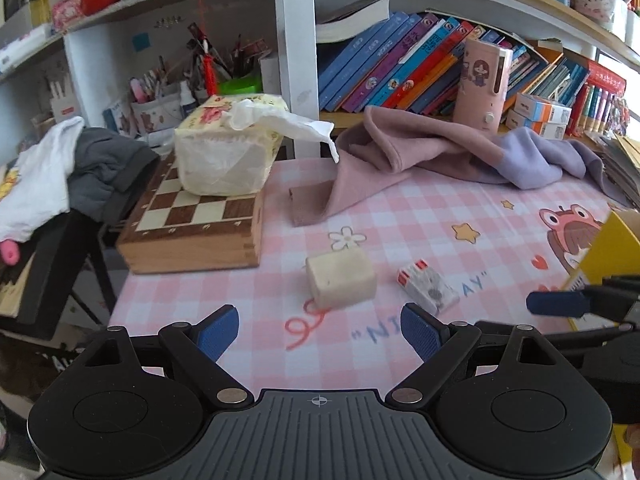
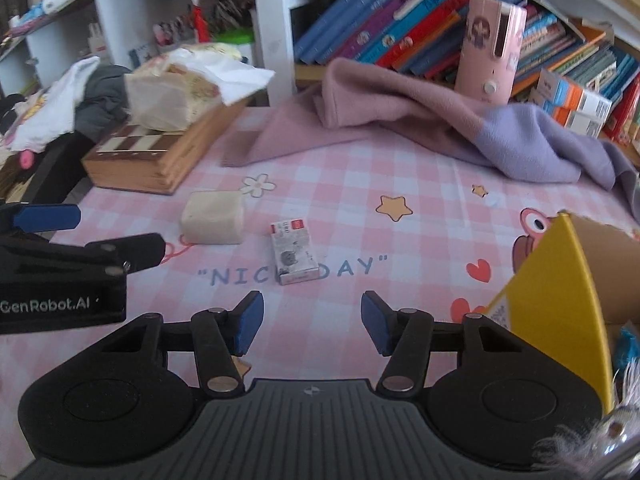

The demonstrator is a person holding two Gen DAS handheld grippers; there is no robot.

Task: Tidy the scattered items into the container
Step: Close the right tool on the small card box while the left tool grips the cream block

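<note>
A cream block lies on the pink checked mat, just ahead of my left gripper, which is open and empty. A small white-and-red box lies to the right of the block. In the right wrist view the small box lies just ahead of my right gripper, open and empty, with the cream block to its left. The yellow cardboard container stands open at the right; it also shows in the left wrist view.
A wooden chessboard box with a tissue pack on it stands at the mat's left. A pink and lilac garment lies at the back before a bookshelf. Clothes are piled at far left.
</note>
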